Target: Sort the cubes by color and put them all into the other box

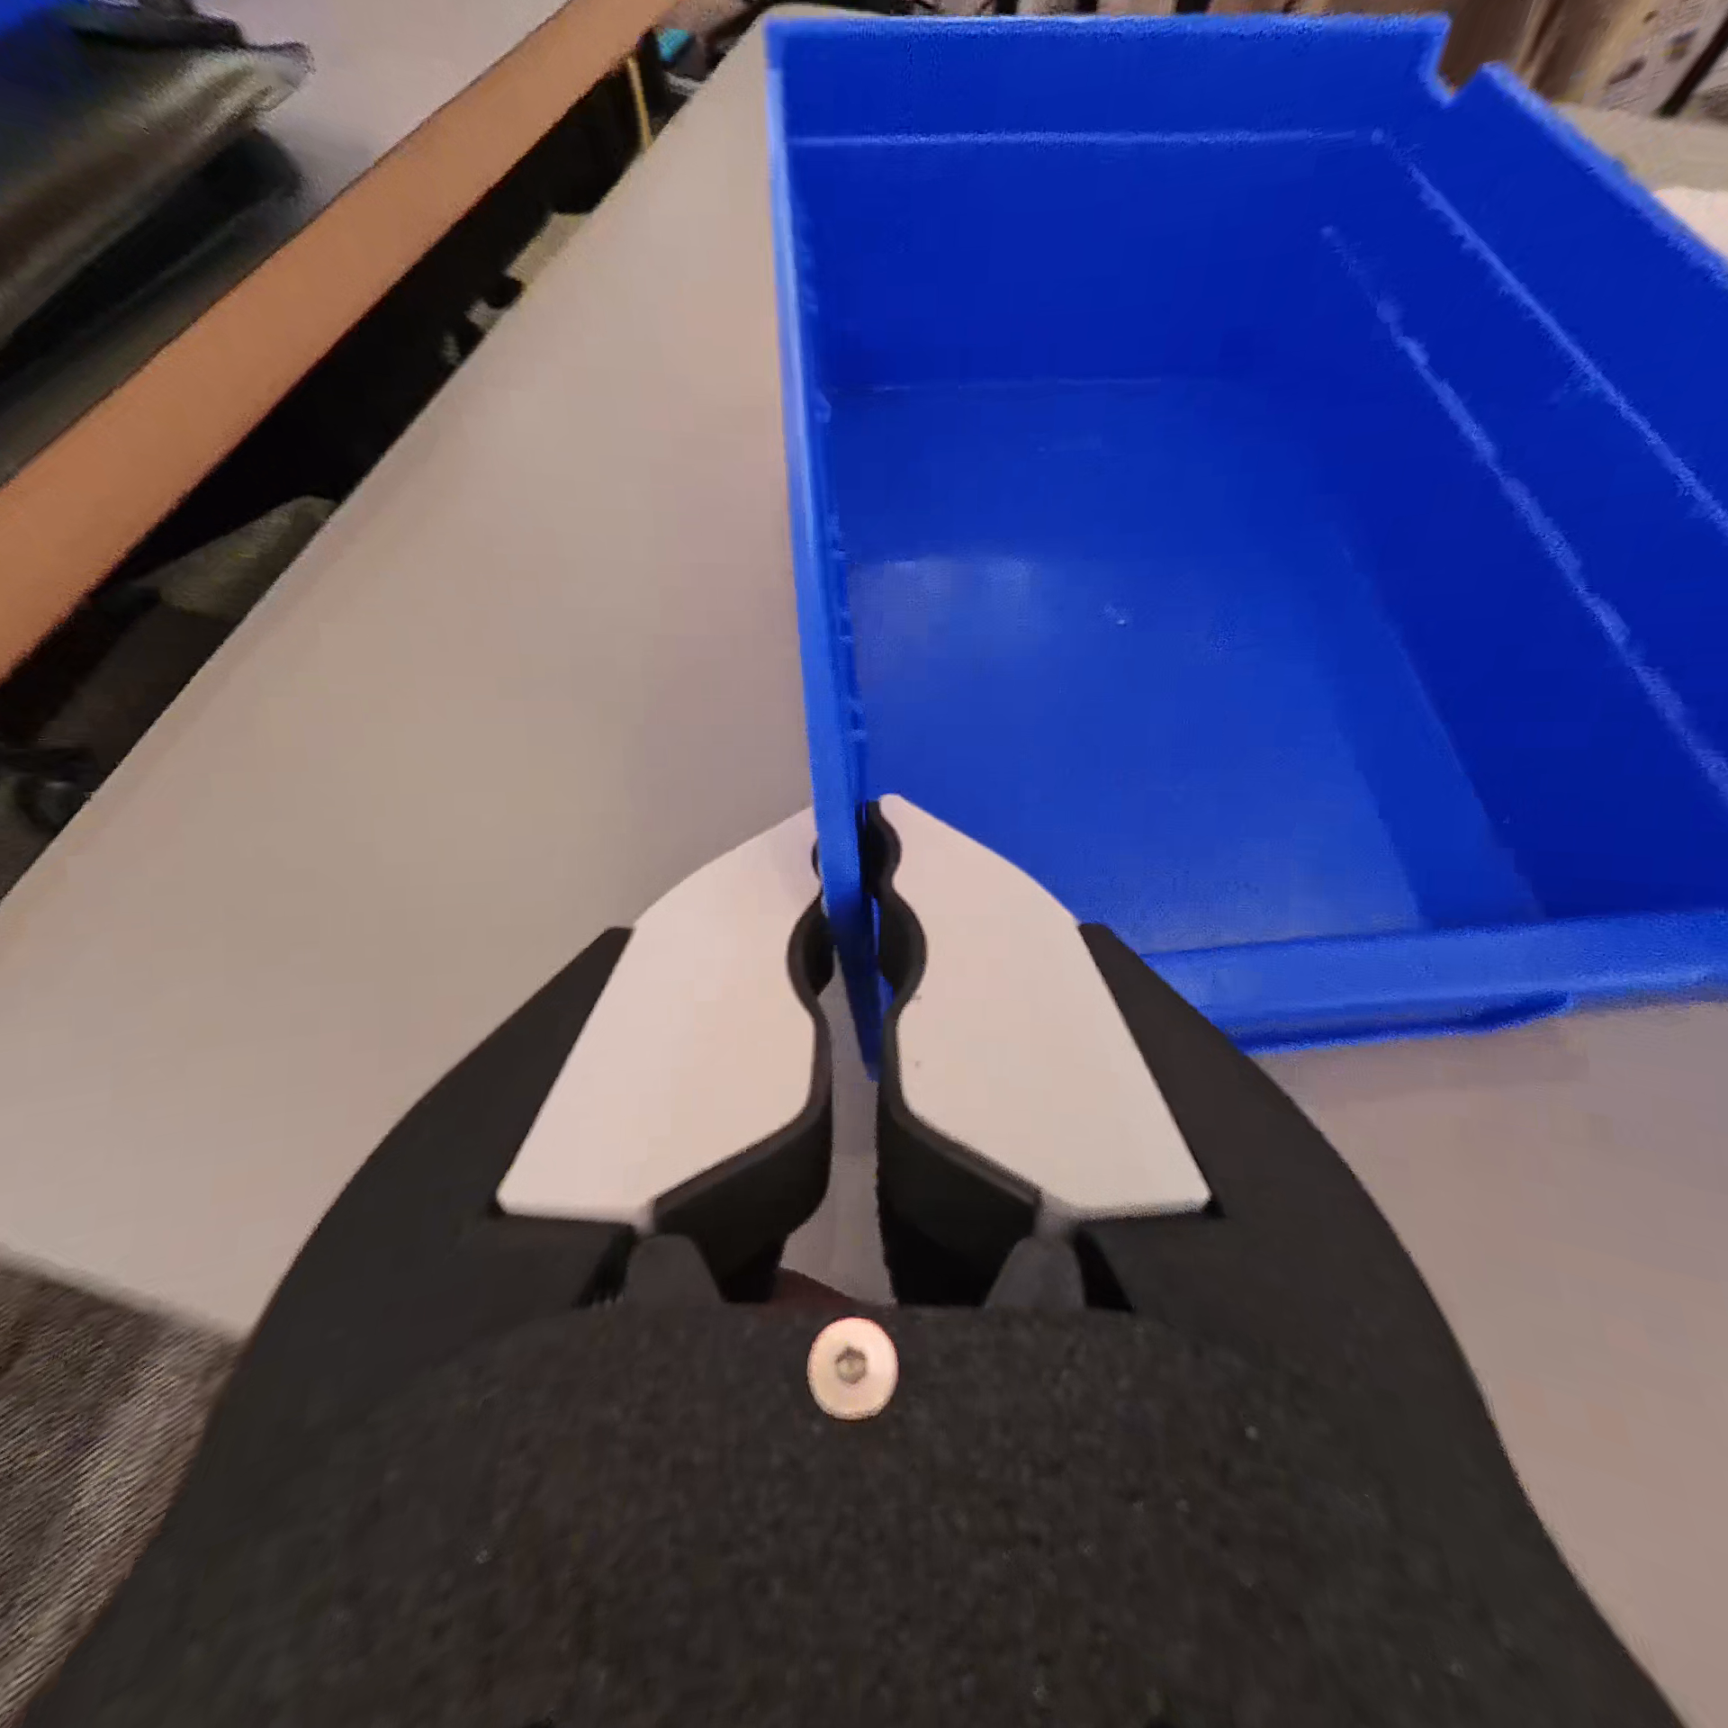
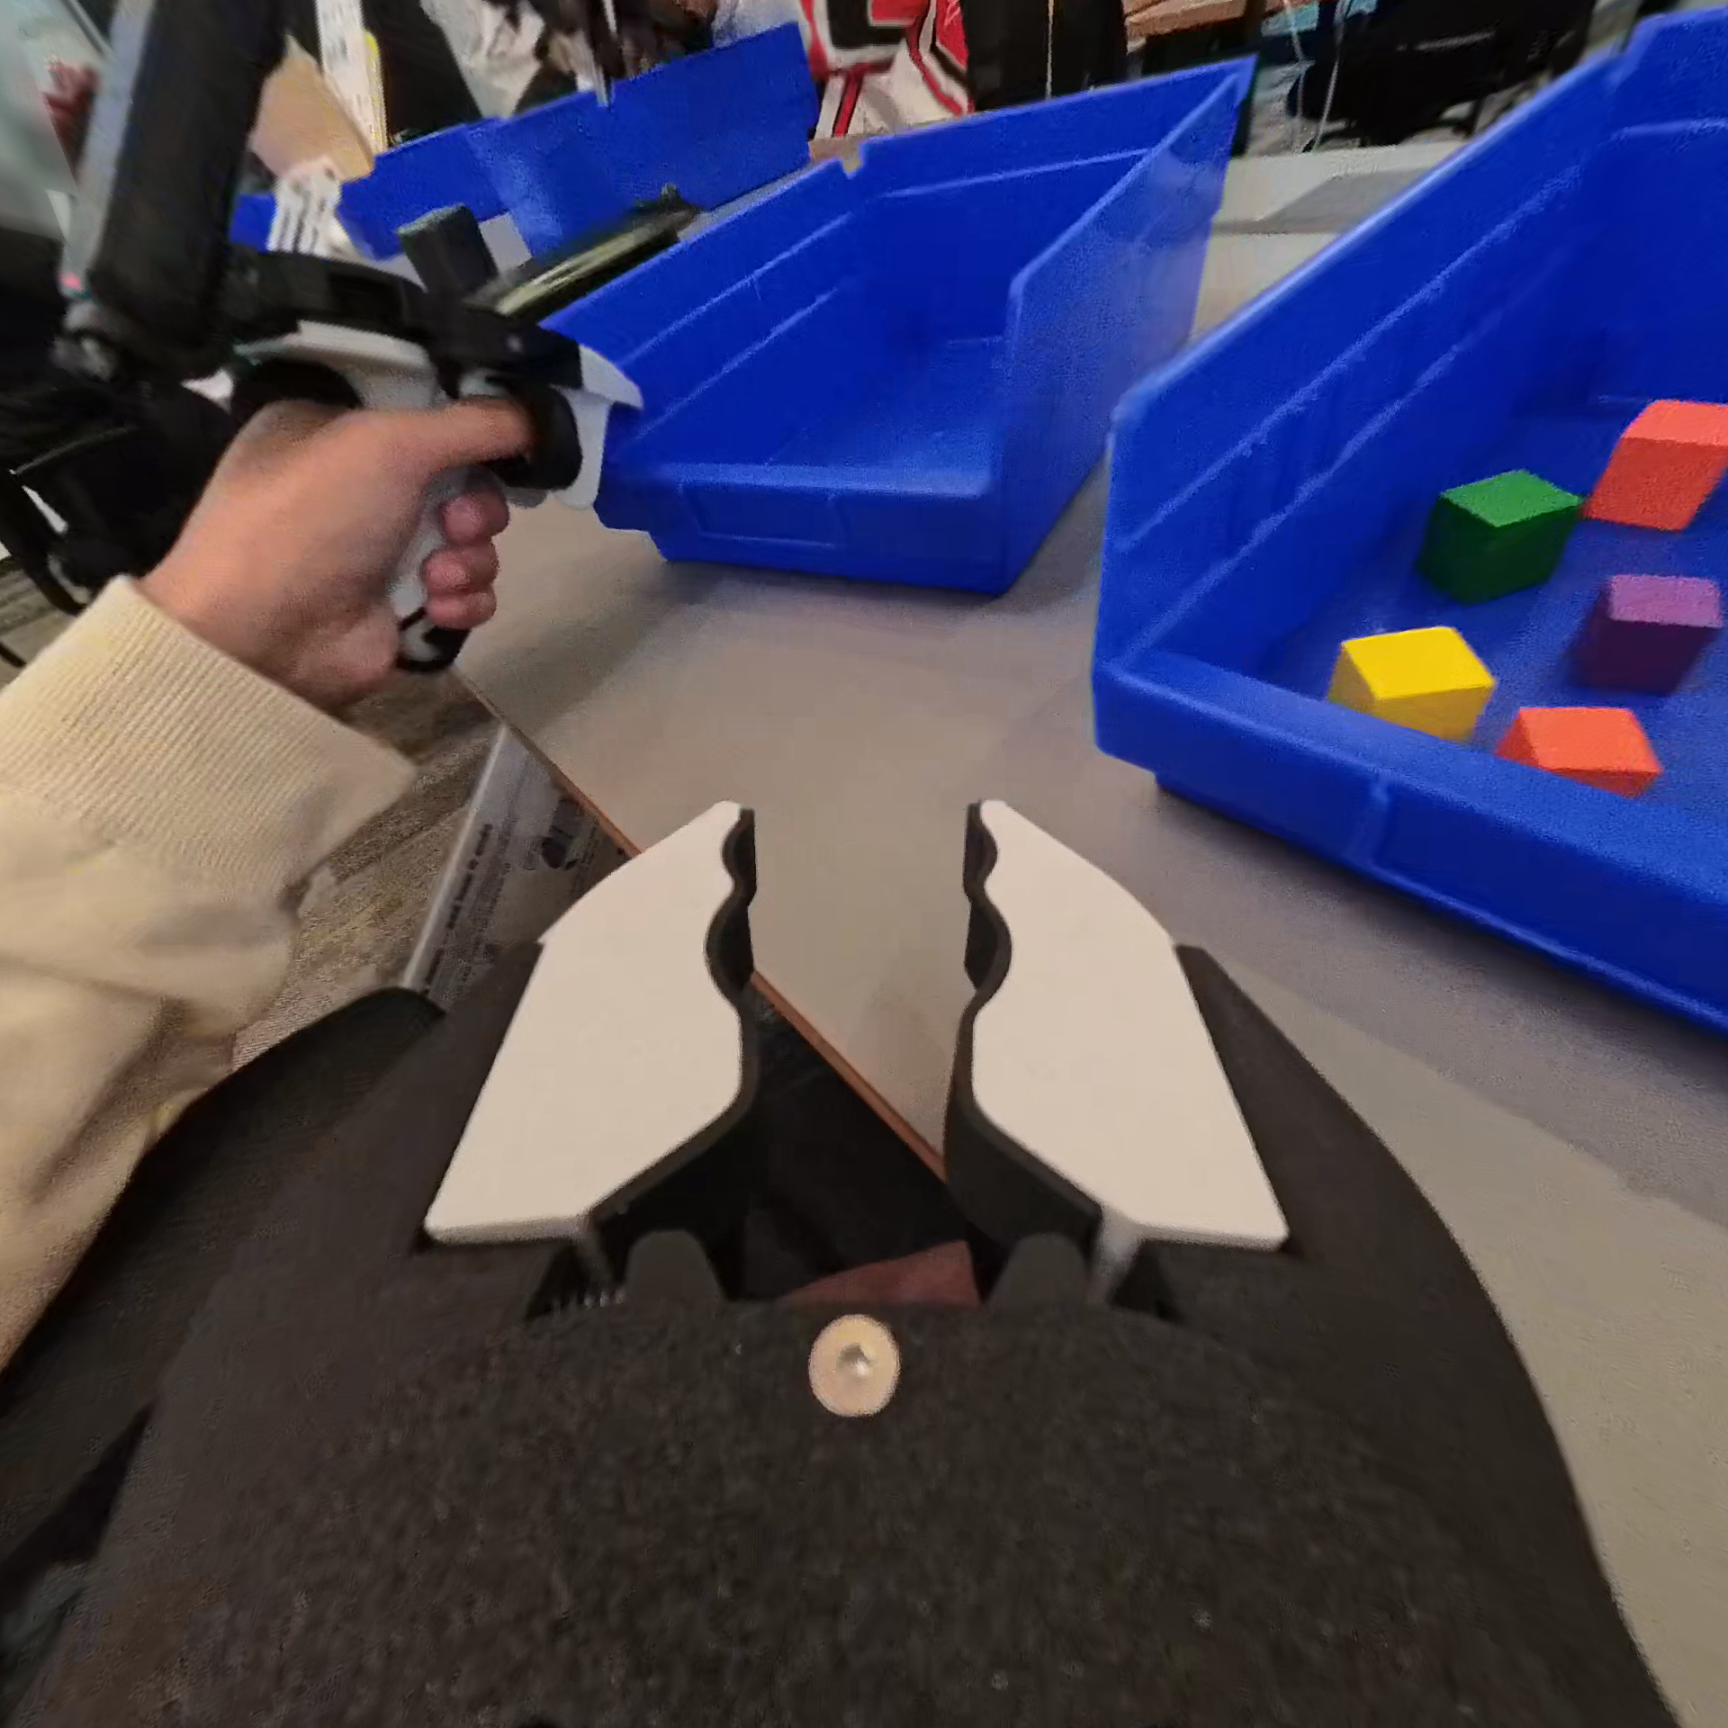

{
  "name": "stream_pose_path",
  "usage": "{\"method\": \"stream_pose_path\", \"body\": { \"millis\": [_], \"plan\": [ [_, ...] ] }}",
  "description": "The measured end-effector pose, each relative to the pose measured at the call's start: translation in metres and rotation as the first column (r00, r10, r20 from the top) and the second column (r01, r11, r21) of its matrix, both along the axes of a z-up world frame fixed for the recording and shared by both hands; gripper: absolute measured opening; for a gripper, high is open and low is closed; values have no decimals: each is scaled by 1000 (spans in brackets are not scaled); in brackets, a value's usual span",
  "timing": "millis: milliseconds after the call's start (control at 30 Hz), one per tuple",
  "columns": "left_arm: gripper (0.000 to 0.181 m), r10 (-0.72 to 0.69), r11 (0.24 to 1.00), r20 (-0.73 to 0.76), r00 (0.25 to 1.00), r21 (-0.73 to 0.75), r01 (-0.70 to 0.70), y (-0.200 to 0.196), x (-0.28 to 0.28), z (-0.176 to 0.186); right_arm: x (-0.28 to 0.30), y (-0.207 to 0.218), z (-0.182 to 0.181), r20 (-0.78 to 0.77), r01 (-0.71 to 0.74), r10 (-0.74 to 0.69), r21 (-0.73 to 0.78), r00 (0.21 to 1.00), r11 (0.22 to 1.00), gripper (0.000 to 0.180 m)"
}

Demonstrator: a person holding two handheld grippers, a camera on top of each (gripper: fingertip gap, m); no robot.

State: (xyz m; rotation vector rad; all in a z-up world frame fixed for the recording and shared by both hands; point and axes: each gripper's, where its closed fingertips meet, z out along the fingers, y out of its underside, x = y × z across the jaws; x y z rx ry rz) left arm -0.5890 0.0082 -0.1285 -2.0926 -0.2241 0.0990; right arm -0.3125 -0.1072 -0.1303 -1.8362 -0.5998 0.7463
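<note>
My left gripper (image 1: pixel 853 832) is shut on the left side wall of an empty blue box (image 1: pixel 1216 580), near its front corner. The same box (image 2: pixel 888 393) shows in the right wrist view with the left gripper (image 2: pixel 617 411) at its near left corner. My right gripper (image 2: pixel 858 823) is open and empty above the table's front edge. A second blue box (image 2: pixel 1309 804) at the right holds a green cube (image 2: pixel 1496 533), a yellow cube (image 2: pixel 1407 678), a purple cube (image 2: pixel 1650 631) and two orange-red cubes (image 2: pixel 1580 748) (image 2: pixel 1664 463).
The grey table (image 2: pixel 842 711) runs between the two boxes. A third blue box (image 2: pixel 598 150) stands behind the empty one. A person's hand and cream sleeve (image 2: pixel 140 795) hold the left gripper. A second table edge (image 1: pixel 280 309) lies to the left. Tip to tip, the grippers are about 30 centimetres apart.
</note>
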Motion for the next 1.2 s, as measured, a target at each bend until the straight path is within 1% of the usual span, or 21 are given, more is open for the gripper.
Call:
{"method": "stream_pose_path", "body": {
  "millis": [33, 100, 200, 300, 467, 500, 533, 567, 600, 633, 667, 733, 767, 833, 900, 967, 1033, 1133, 1200],
  "plan": [
    [4, 15, 1000, -22, 1000, 2, -15, -13, 0, 0, -12, 4, -1, 2, -14, 14, -21, 1000, 1000, 43],
    [4, 42, 999, -11, 999, 20, -42, -39, 2, 0, -30, 13, 0, 12, -15, 16, -50, 1000, 999, 43],
    [4, 96, 995, -7, 995, 32, -96, -78, 0, 1, -48, 28, 9, 44, 24, -24, -2, 999, 1000, 44],
    [3, 121, 991, 2, 993, 48, -121, -109, 2, 1, -67, 30, 13, 74, 15, -18, 41, 997, 999, 44],
    [3, 131, 989, 6, 991, 75, -131, -146, 18, 1, -75, 39, 8, 97, 60, -64, 53, 993, 997, 46],
    [3, 128, 988, -2, 992, 82, -128, -151, 24, 1, -79, 39, 4, 109, 47, -51, 41, 993, 998, 45],
    [4, 125, 988, -14, 992, 89, -123, -155, 31, 1, -82, 38, -3, 128, 33, -36, 22, 991, 999, 40],
    [4, 130, 987, -33, 991, 95, -126, -159, 37, 2, -83, 40, -6, 136, 38, -40, 15, 990, 999, 44],
    [4, 147, 985, -59, 987, 103, -140, -163, 41, 3, -79, 42, -4, 134, 60, -62, 17, 989, 998, 40],
    [4, 165, 981, -71, 984, 117, -156, -168, 43, 6, -70, 47, 2, 120, 110, -113, 33, 986, 993, 18],
    [4, 166, 977, -60, 984, 147, -156, -173, 47, 12, -63, 49, 11, 103, 124, -132, 76, 986, 989, 3],
    [4, 179, 963, -79, 981, 219, -158, -180, 56, 33, -57, 45, 32, 40, 117, -122, 110, 992, 987, 4],
    [5, 193, 951, -108, 975, 267, -159, -182, 62, 48, -52, 44, 46, 25, 146, -152, 151, 988, 978, 3],
    [4, 198, 922, -158, 967, 364, -129, -180, 78, 88, -36, 42, 83, -41, 194, -189, 242, 981, 951, 3],
    [4, 160, 899, -175, 972, 432, -70, -169, 104, 129, -8, 44, 124, -106, 246, -225, 292, 969, 924, 3],
    [4, 82, 875, -183, 980, 483, 17, -149, 142, 165, 34, 49, 163, -150, 326, -291, 338, 945, 883, 3],
    [4, -21, 853, -197, 980, 508, 120, -123, 192, 193, 91, 54, 197, -183, 420, -378, 376, 907, 826, 3],
    [4, -168, 816, -187, 968, 524, 243, -87, 280, 221, 185, 62, 226, -213, 539, -496, 376, 842, 754, 3],
    [4, -244, 791, -173, 954, 534, 299, -64, 342, 231, 248, 68, 233, -209, 611, -577, 359, 790, 706, 3]
  ]
}}
